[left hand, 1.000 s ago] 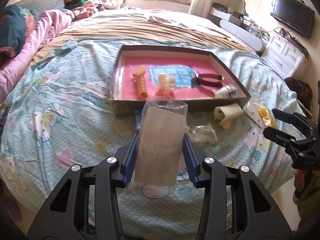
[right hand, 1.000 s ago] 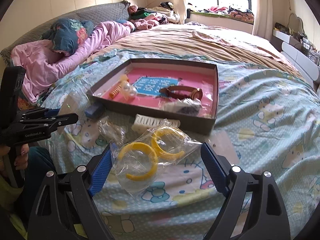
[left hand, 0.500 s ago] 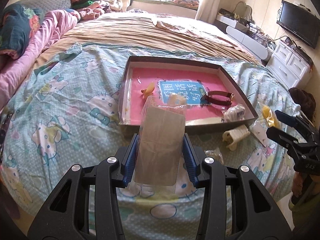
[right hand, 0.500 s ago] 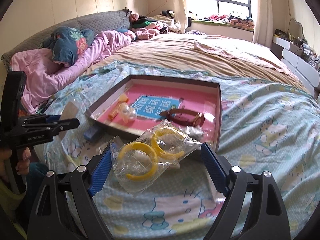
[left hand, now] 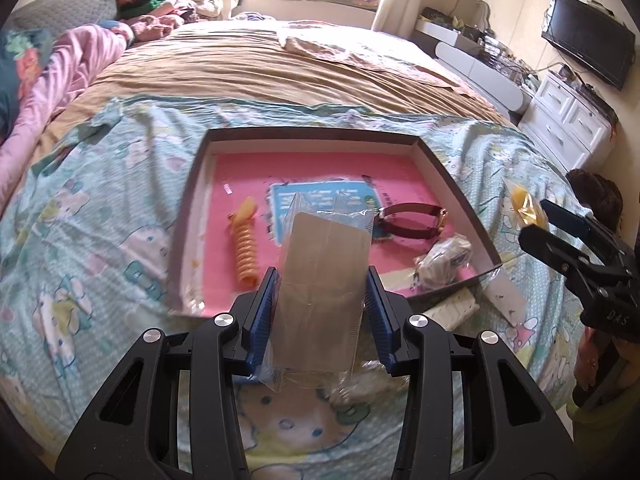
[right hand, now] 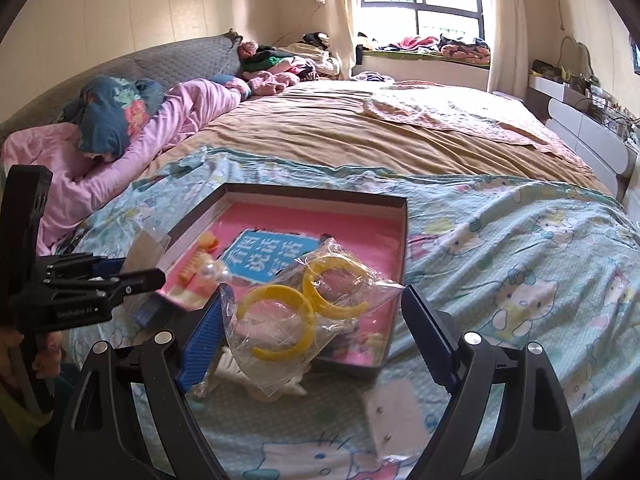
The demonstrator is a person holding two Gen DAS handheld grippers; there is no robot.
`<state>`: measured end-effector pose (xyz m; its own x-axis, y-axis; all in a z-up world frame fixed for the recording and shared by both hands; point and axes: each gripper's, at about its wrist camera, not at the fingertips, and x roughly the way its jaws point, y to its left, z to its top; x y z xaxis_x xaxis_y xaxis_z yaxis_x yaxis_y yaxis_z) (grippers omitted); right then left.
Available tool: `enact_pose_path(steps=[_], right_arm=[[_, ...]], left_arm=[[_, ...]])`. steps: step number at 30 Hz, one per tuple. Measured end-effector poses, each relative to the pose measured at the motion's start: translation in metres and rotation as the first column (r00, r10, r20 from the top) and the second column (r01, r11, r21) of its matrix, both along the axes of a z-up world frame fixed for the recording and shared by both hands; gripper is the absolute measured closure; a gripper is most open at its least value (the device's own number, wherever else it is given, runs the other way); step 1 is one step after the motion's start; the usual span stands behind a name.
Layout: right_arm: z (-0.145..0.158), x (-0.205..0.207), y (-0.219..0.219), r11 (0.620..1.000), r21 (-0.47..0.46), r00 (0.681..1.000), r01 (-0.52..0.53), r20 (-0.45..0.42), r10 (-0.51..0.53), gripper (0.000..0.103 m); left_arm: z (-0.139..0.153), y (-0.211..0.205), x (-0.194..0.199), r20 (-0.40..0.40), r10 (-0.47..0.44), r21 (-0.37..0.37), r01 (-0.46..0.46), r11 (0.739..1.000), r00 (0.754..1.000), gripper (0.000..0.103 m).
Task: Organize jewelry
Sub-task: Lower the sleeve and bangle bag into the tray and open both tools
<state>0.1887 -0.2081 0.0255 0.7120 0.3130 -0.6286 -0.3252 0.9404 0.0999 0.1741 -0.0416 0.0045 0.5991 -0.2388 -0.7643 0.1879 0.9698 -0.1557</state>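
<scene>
A brown box with a pink lining (left hand: 192,208) lies on the bed; it also shows in the right wrist view (right hand: 404,248). In it are an orange spiral hair tie (left hand: 245,246), a brown watch (left hand: 412,224) and a clear-wrapped bundle (left hand: 442,260). My left gripper (left hand: 322,304) is shut on a clear packet with a grey card (left hand: 322,292), held above the box's near edge. My right gripper (right hand: 316,332) holds a clear bag with two yellow bangles (right hand: 304,308) over the box's near corner; the bag sits against the left finger, the right finger stands apart.
A white comb-like piece (left hand: 450,310) and a white card (left hand: 506,296) lie on the Hello Kitty sheet beside the box. A small card with studs (right hand: 394,412) lies near my right gripper. Pink bedding (right hand: 120,152) is at the left, a white dresser (left hand: 568,124) at the right.
Both grippers have risen and moved forward with their packets, from over the sheet in front of the box to over its near edge.
</scene>
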Motion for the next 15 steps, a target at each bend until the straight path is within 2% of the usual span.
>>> enact_pose_path(steps=[15], right_arm=[[-0.010,0.057,-0.006,0.999,-0.034,0.999,-0.010,-0.054,0.009,0.019]], left_arm=[[-0.020,-0.035,0.039,-0.082,-0.076,0.024,0.078,0.997,0.994,0.069]])
